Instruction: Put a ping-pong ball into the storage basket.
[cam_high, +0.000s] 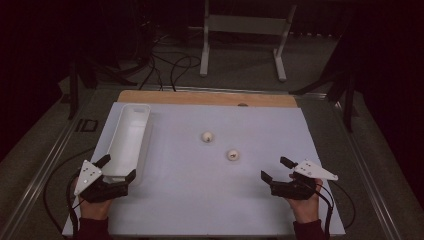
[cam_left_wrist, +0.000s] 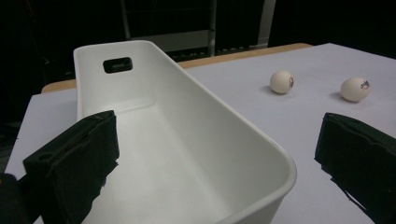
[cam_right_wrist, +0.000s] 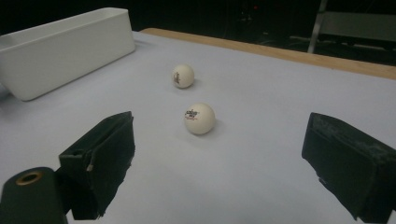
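From the high view, a long white plastic bin (cam_high: 129, 140) lies lengthwise along the left side of the pale worktop (cam_high: 210, 200), and two small white balls sit near the middle: the farther ball (cam_high: 207, 136) and the nearer ball (cam_high: 233, 155), close together but not touching. The left tongs (cam_high: 118, 169) stand apart, straddling the bin's near end, one jaw just outside the left wall and the other at the near right corner; whether either jaw touches the plastic is hard to tell from above. The left gripper view looks down the bin's bare white inside (cam_left_wrist: 154, 154) to a slot handle in the far end wall, a detail the high view does not give. The right tongs (cam_high: 276, 169) are also wide apart and hold nothing, resting low at the worktop's right side with the nearer ball well ahead of them. The right gripper view brings out small printed marks on the nearer ball (cam_right_wrist: 199, 118) and the farther ball (cam_right_wrist: 182, 75), and the bin's outer wall (cam_right_wrist: 65, 51) beyond.
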